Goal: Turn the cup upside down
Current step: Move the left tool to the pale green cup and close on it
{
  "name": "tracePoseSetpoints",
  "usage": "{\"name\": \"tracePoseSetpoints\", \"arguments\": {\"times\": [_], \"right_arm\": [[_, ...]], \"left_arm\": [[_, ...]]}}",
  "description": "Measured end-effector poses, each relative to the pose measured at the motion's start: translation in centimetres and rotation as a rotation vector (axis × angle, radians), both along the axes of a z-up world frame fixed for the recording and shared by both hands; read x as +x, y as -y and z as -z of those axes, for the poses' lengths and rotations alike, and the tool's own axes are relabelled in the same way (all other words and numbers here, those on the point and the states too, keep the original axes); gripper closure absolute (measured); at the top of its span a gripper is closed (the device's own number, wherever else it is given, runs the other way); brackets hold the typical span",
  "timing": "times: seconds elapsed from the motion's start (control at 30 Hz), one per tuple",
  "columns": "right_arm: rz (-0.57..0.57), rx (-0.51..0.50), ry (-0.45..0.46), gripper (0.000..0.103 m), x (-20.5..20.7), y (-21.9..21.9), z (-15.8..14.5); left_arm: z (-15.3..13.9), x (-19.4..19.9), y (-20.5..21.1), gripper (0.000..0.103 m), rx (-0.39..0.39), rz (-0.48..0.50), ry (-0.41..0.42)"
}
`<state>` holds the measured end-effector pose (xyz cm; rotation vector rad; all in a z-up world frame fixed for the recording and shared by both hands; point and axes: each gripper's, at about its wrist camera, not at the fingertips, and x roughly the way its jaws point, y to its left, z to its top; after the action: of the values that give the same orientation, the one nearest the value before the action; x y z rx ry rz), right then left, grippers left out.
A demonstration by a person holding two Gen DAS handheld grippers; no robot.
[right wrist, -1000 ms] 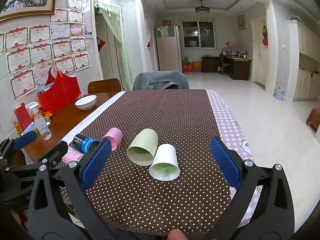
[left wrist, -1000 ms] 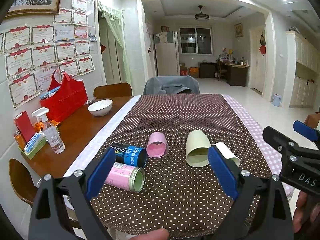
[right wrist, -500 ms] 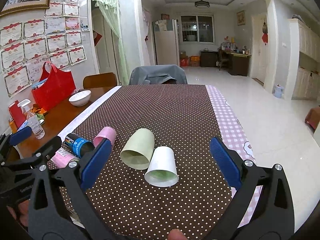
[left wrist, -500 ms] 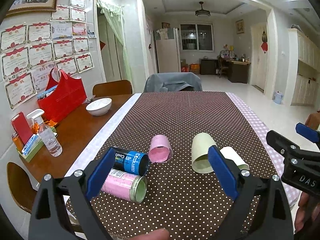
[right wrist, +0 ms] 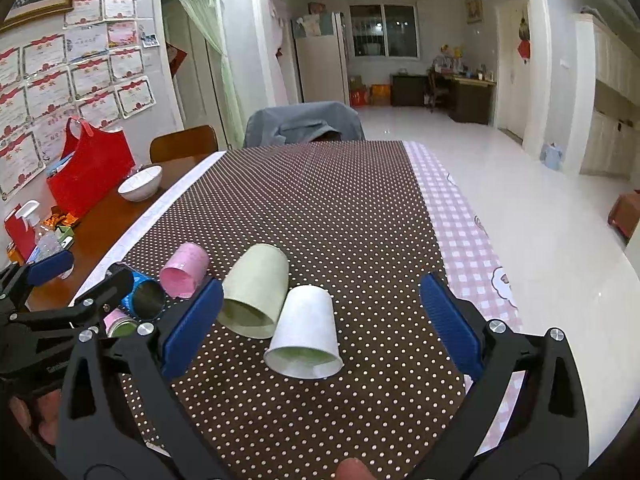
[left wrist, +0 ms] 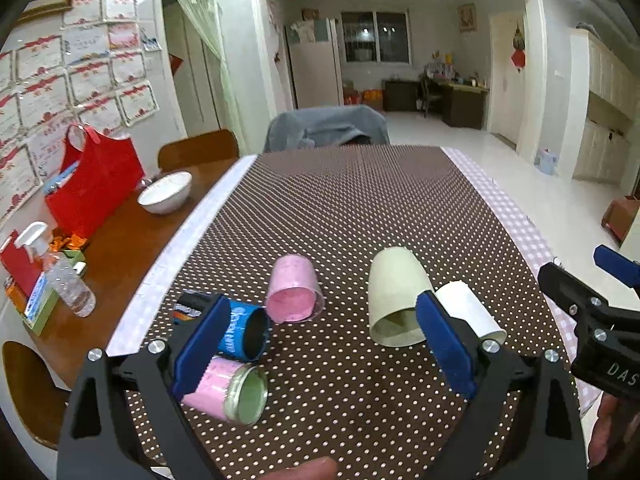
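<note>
Several cups lie on their sides on the dotted brown tablecloth (left wrist: 360, 208), mouths toward me. In the left wrist view: a blue cup (left wrist: 240, 332), a pink cup with green inside (left wrist: 228, 392), a pink cup (left wrist: 292, 292), a pale green cup (left wrist: 394, 296) and a white cup (left wrist: 468, 312). My left gripper (left wrist: 324, 344) is open above the near cloth, empty. In the right wrist view the white cup (right wrist: 306, 332) and the green cup (right wrist: 256, 292) lie between the fingers of my open, empty right gripper (right wrist: 320, 324), still apart from them. The pink cup (right wrist: 185, 271) lies to the left.
On the bare wood at left stand a white bowl (left wrist: 166, 194), a red bag (left wrist: 94, 184) and a spray bottle (left wrist: 68, 280). A grey-draped chair (left wrist: 326, 128) stands at the table's far end. A pink checked cloth edge (right wrist: 464, 232) runs along the right.
Both grippers have moved forward and lower toward the cups, which now look larger. Both stay open. The cups have not moved.
</note>
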<state>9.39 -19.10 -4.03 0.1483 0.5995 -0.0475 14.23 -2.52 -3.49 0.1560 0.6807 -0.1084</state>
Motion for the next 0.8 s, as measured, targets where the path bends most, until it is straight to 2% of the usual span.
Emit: {"name": "tracePoseSetpoints", "arguments": {"times": [0.4,0.8], "right_arm": [[0.043,0.044,-0.097,0.006,5.0,3.6,2.8],[0.057,0.094,-0.153,0.006,7.5,5.5,5.1]], "left_arm": [[3.6,7.0,3.7,0.011,-0.006,0.062,-0.182],[7.5,12.0,6.4,0.011,-0.006,0.103,-0.355]]}}
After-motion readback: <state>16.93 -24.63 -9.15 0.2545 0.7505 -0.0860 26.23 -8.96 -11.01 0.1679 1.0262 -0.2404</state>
